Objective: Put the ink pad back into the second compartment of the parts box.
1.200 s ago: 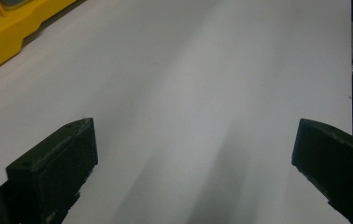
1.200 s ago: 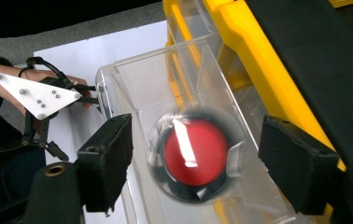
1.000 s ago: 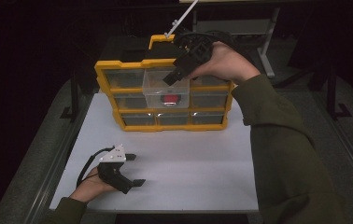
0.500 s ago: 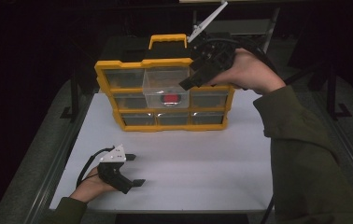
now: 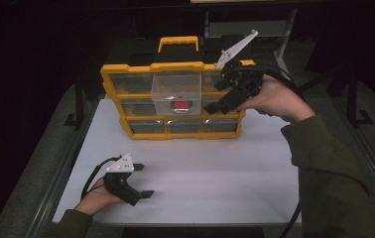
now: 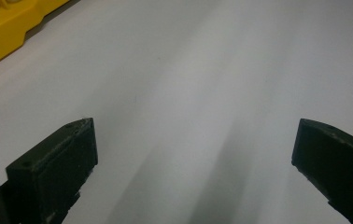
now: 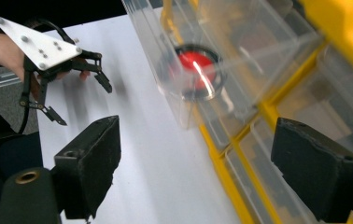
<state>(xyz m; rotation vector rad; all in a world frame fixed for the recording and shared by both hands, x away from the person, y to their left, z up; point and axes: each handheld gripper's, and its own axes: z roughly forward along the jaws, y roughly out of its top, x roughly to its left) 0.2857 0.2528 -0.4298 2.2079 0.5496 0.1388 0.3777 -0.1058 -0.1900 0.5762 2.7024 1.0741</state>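
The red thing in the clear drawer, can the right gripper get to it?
Probably yes: the right gripper hangs open beside the pulled-out clear drawer, its top looks uncovered, and nothing stands between them and the red thing.

The parts organizer (image 5: pixel 175 106) is bright yellow with see-through clear drawers, the pulled-out drawer (image 5: pixel 176 94) has a red round thing (image 5: pixel 180 105) with a dark rim inside, the table (image 5: pixel 215 173) is plain white, both grippers are black with light grey plates, and the sleeves (image 5: pixel 334 173) are olive green.
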